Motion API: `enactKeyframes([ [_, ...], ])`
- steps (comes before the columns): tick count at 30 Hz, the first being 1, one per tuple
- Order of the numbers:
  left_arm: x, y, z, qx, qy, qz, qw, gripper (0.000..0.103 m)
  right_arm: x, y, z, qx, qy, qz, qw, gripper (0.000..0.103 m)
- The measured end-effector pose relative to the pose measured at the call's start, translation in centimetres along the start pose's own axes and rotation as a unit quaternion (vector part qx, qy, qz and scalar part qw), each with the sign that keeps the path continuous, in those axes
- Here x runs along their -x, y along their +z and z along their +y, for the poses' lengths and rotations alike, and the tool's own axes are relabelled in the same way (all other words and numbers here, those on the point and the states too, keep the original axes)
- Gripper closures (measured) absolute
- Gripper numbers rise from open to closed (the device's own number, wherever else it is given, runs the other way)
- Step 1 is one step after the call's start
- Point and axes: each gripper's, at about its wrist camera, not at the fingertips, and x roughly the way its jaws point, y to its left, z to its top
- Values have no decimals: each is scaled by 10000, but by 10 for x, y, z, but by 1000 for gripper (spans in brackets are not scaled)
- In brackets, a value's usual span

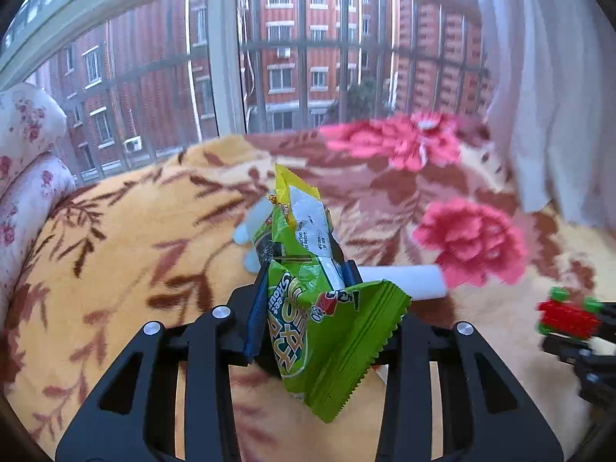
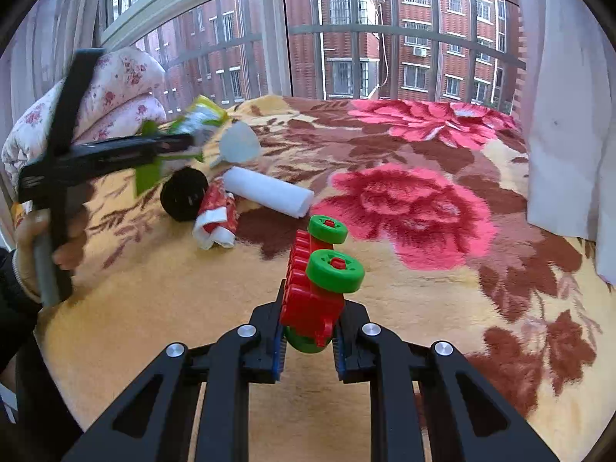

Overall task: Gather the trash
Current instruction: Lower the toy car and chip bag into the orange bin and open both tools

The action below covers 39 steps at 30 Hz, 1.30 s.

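My left gripper (image 1: 304, 292) is shut on a crumpled green and yellow snack wrapper (image 1: 308, 308), which it holds above the bed. In the right wrist view that gripper (image 2: 177, 146) shows at the left, blurred, with a hand (image 2: 34, 238) on its handle. My right gripper (image 2: 310, 331) is shut on a red toy block with green wheels (image 2: 315, 281); the toy (image 1: 566, 315) also appears at the right edge of the left wrist view. On the blanket lie a white paper roll (image 2: 269, 192), a red and white wrapper (image 2: 217, 215), a black round thing (image 2: 184, 194) and a pale plastic funnel-shaped piece (image 2: 240, 142).
All of this lies on a bed under a yellow, brown and pink floral blanket (image 2: 423, 308). A folded flowered quilt (image 2: 119, 88) is stacked at the left by the barred window (image 2: 346, 38). A white curtain (image 2: 569, 115) hangs at the right.
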Motion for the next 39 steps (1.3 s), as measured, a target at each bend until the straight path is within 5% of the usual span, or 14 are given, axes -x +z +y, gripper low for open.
enactKeyframes([
  [8, 122, -11, 3, -78, -350, -712, 9968, 67, 35, 9, 33, 140, 131, -278, 9994, 84],
  [19, 253, -98, -17, -422, -164, -1060, 9933, 66, 119, -21, 115, 499, 456, -529, 9963, 84],
  [29, 282, -180, -20, -176, -347, -448, 9982, 66, 166, -97, 180, 636, 715, -262, 9951, 84],
  [39, 242, -251, -12, 111, -475, 799, 9956, 66, 144, -170, 214, 769, 834, 651, 9914, 84],
])
